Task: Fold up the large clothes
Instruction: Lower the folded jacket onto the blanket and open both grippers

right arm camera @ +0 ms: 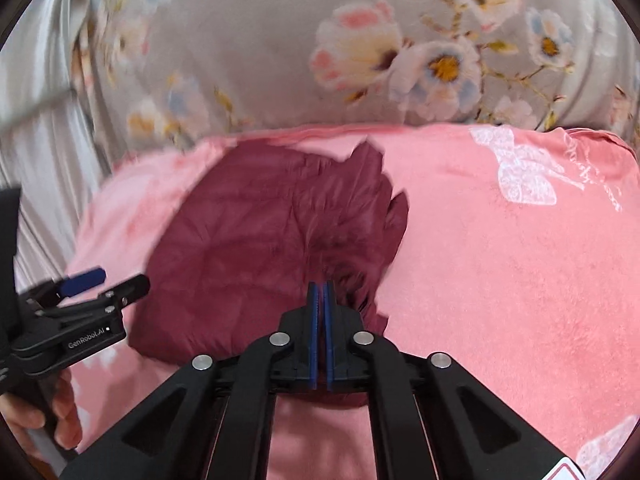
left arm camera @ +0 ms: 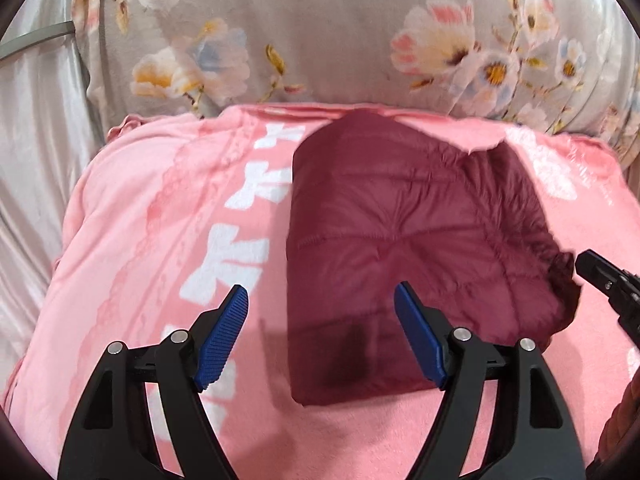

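A dark red quilted jacket [left arm camera: 400, 240] lies folded into a compact block on a pink blanket [left arm camera: 160, 220]. My left gripper [left arm camera: 320, 304] is open and empty, hovering over the jacket's near left part. It also shows at the left of the right wrist view [right arm camera: 108, 282]. My right gripper [right arm camera: 322, 292] has its blue pads pressed together at the jacket's [right arm camera: 260, 248] gathered right edge; whether fabric is pinched between them is unclear. Its black tip shows in the left wrist view [left arm camera: 592, 268] beside the jacket's crumpled right corner.
A grey floral quilt [left arm camera: 340, 40] is piled behind the pink blanket. Shiny silver fabric [left arm camera: 36, 140] hangs at the left. The pink blanket [right arm camera: 500, 260] extends to the right of the jacket.
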